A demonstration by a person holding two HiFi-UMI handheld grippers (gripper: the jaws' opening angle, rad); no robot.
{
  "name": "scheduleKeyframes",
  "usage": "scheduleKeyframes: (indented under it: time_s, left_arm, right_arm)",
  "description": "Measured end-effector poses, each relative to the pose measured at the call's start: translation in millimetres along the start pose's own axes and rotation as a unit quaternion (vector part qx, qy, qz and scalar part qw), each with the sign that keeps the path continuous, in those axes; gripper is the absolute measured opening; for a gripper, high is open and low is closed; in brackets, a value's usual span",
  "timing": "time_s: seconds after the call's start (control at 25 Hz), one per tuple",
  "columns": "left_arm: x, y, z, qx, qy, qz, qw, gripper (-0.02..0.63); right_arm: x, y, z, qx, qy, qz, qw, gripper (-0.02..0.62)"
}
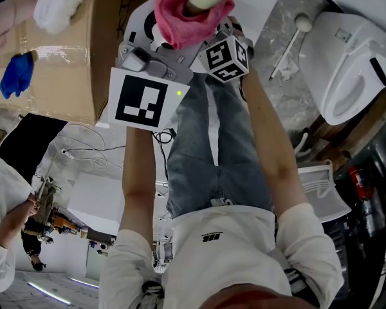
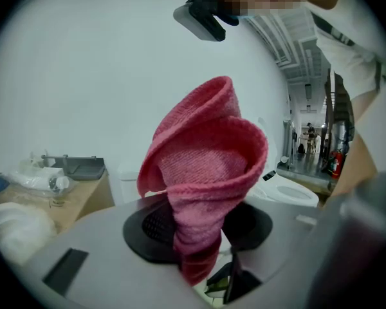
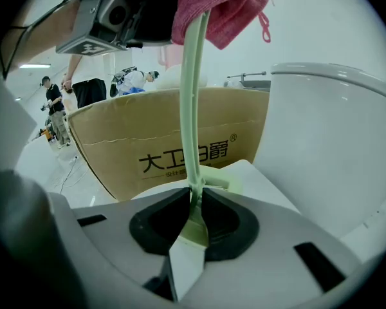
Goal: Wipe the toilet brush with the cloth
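Right gripper [image 3: 194,211]: jaws pressed onto the flat lower end of the toilet brush [image 3: 192,95], whose pale green shaft runs up and away from the camera.

Left gripper [image 2: 196,230]: jaws pinching a bunched fold of the pink cloth [image 2: 206,166]. The rest of the cloth flares above them in a loose cone.

Head view: both grippers sit close together in front of the person. The cloth [image 1: 183,15] is wrapped around the shaft, and a pale green tip pokes out past it. No bristles are visible in any view.

Judgement: a wiping stroke along the shaft is under way. To do it well, the right grip should stay firm so the shaft does not twist. The cloth should stay closed around the shaft as the left gripper slides along its length, with the brush turned between passes. The pinched fold is thin and may pull free if dragged hard.

Beyond: a cardboard box [image 3: 167,140], with a white toilet [image 3: 334,153] to its right.
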State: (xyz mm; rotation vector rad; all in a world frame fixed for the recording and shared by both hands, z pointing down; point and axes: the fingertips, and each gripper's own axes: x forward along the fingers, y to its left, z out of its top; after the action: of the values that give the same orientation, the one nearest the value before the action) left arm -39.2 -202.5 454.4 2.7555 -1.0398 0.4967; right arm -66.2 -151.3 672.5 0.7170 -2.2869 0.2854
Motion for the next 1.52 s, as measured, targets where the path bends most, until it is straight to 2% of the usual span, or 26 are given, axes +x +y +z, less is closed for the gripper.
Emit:
scheduleKeyframes:
  time_s: [0.2,0.48,0.8,1.24,1.52]
  left_arm:
    - [-1,-1,9,0.006,-0.009,-0.008,0.9999,0.184]
    - [-1,-2,-4,-0.008,-0.021,-0.004,0.9998,0.163]
    - [5,-4,-46,-0.041,-0.009,0.003,0.9991,0.124]
    - [20,-7,-109,-0.076,0.022,0.009,0.9968,0.118]
    - [30,-11,-146,-0.080,0.042,0.003,0.9959,0.118]
  right_arm:
    - [0,0,-2,0.001,0.001,-0.001,1.000,0.055]
    - [0,0,-2,0.001,-0.001,-0.002,1.000,0.055]
    - [0,0,-3,0.002,-0.007,-0.005,1.000,0.055]
    - [-1,1,-4,0.002,-0.014,-0.011,1.000,0.054]
    - [0,2,-5,0.002,-0.020,-0.012,1.000,0.055]
